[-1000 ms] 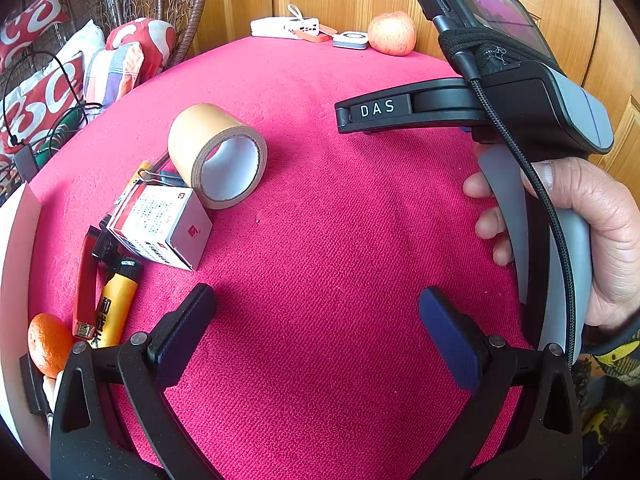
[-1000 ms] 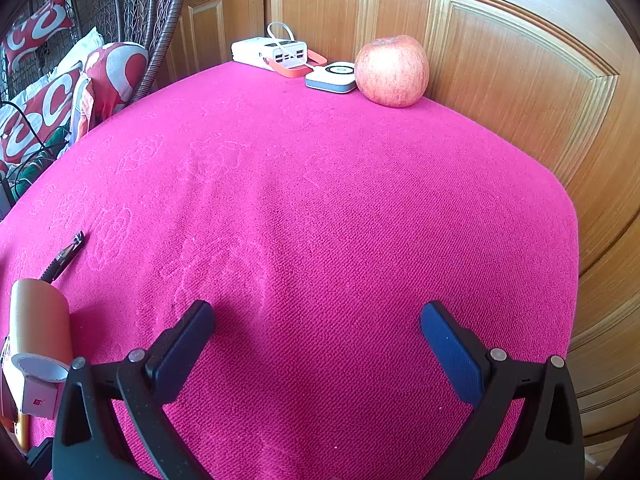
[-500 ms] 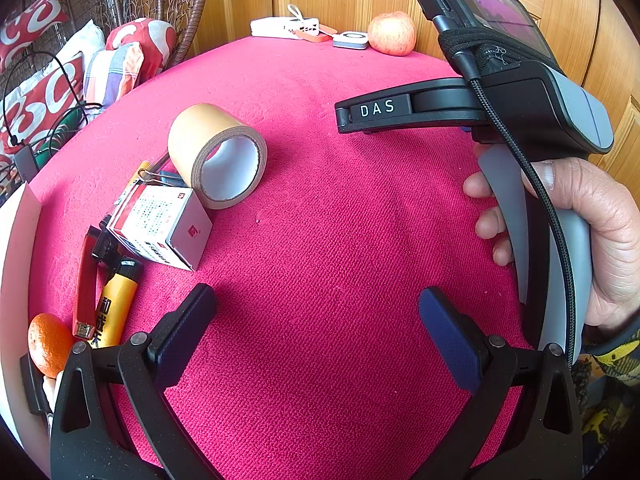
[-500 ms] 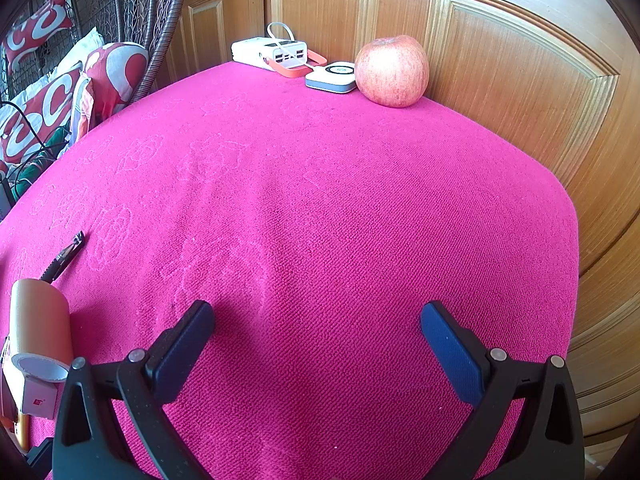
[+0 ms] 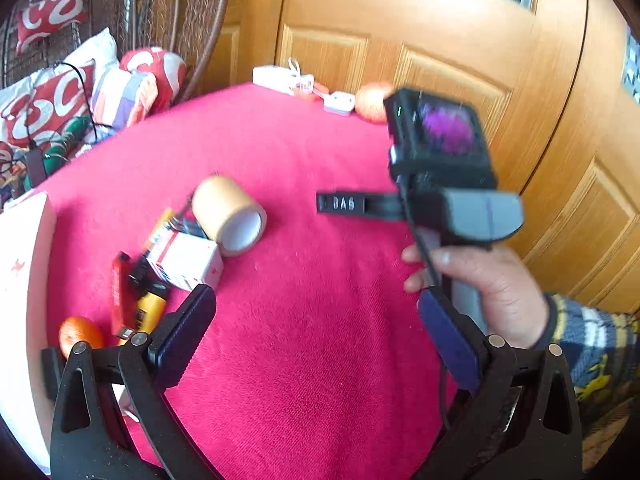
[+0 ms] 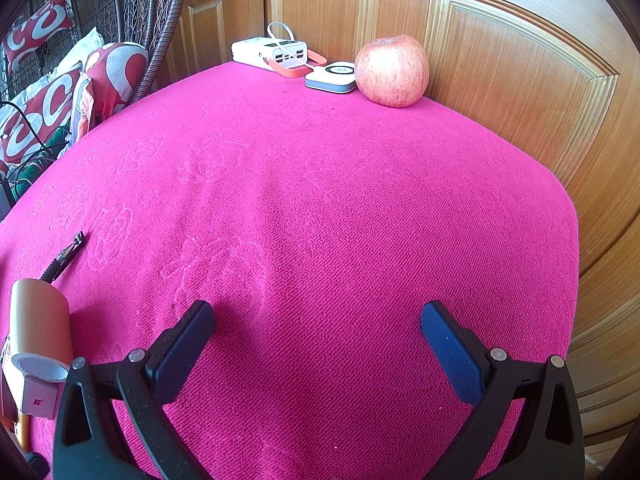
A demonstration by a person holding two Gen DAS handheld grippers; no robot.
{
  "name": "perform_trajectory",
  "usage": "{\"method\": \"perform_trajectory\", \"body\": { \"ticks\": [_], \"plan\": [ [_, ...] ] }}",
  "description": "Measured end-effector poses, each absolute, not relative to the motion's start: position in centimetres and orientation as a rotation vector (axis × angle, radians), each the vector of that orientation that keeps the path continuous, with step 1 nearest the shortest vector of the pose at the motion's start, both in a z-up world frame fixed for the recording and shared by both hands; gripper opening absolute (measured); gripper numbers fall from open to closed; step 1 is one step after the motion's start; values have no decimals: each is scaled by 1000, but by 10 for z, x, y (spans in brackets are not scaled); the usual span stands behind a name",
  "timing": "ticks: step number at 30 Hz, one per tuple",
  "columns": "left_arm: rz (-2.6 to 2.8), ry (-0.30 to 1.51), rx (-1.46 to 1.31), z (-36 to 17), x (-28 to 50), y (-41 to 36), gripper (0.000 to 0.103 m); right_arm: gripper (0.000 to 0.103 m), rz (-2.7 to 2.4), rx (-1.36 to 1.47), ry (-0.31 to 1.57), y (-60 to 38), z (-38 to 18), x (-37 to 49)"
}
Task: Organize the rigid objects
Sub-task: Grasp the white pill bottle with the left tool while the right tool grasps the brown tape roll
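Left edge: white box (image 5: 24, 280) on table (image 5: 304, 320), looked empty as far as visible. Beside it, orange (image 5: 78, 330), red tool (image 5: 119, 292), yellow item (image 5: 151, 308), carton (image 5: 186, 262) and tape (image 5: 228, 216) sat clustered, unsorted. Left hand-held gripper (image 5: 316, 336) was wide open, holding nothing. Right hand-held gripper (image 6: 316, 340) likewise, over bare cloth. Apple (image 6: 391, 70) far back. Task barely begun, I'd say.

magenta cloth (image 6: 320, 220), tan tape roll (image 5: 228, 216)

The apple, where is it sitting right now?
In the right wrist view the apple sits at the far edge of the pink tablecloth, against the wooden door, just right of a small white charger pad.
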State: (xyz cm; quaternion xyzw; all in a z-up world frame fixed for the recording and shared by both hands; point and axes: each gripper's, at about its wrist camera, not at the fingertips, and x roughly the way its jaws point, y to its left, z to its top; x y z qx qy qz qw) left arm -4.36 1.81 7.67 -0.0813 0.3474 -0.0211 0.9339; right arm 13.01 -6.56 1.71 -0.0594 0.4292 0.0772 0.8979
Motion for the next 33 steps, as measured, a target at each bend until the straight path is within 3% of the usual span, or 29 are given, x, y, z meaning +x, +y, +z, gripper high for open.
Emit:
{"method": "perform_trajectory", "body": {
  "ticks": [6, 14, 17, 19, 21, 26, 30, 33],
  "plan": [
    [91, 582, -220, 117, -129, 76, 102, 103, 160, -123, 889, -66, 17, 130],
    [170, 805, -346, 48, -194, 93, 101, 103, 160, -123, 889, -66, 17, 130],
    [145, 882, -341, 24, -194, 75, 93, 103, 161, -123, 888, -66, 17, 130],
    [129, 914, -336, 14, -192, 69, 78, 103, 211, -109, 879, -66, 19, 127],
    [128, 933, -300, 10, -189, 64, 72, 103, 329, -93, 817, -64, 29, 115],
    [186, 924, -303, 10, -188, 75, 36, 103, 629, -190, 584, -39, 68, 60],
    [206, 906, -321, 10, -190, 79, 36, 103, 767, -183, 701, -7, 66, 61],
    [233, 907, -294, 11, -191, 78, 36, 85, 793, -214, 778, 18, 55, 66]
  ]
}}
